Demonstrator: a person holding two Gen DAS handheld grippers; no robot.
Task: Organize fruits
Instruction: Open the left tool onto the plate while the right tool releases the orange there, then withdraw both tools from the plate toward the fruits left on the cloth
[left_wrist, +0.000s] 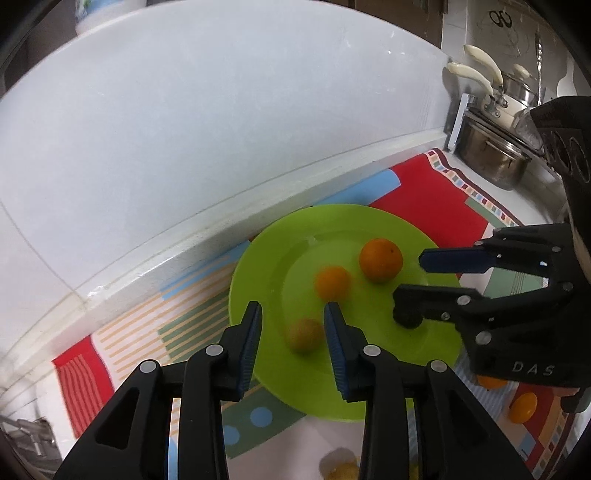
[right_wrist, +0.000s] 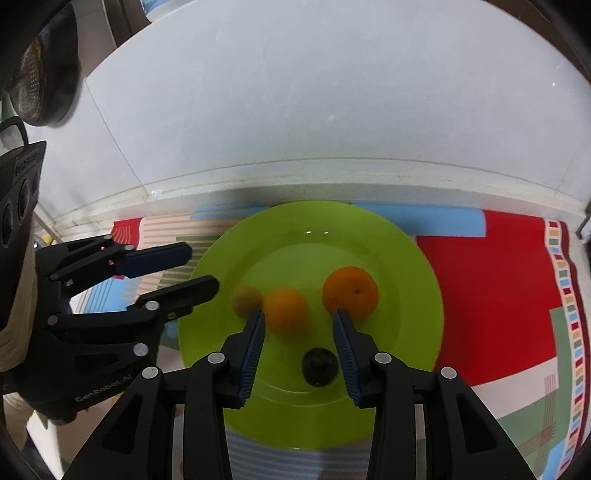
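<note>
A lime green plate (left_wrist: 273, 258) (right_wrist: 413, 280) lies on a patterned cloth. On it sit a large orange (left_wrist: 380, 259) (right_wrist: 350, 292), a smaller orange (left_wrist: 332, 282) (right_wrist: 285, 310), a yellowish fruit (left_wrist: 304, 334) (right_wrist: 245, 300) and a dark round fruit (right_wrist: 319, 366). My left gripper (left_wrist: 293, 315) (right_wrist: 201, 268) is open and empty over the plate's left side, above the yellowish fruit. My right gripper (right_wrist: 298, 320) (left_wrist: 410, 275) is open and empty over the plate's right side, with the dark fruit between its fingers below.
The patterned cloth (left_wrist: 424, 192) (right_wrist: 491, 280) covers the counter against a white tiled wall (left_wrist: 221, 110). Steel pots (left_wrist: 491, 151) stand at the far right. More fruit lies off the plate: orange pieces (left_wrist: 522, 406) and a yellow one (left_wrist: 343, 469).
</note>
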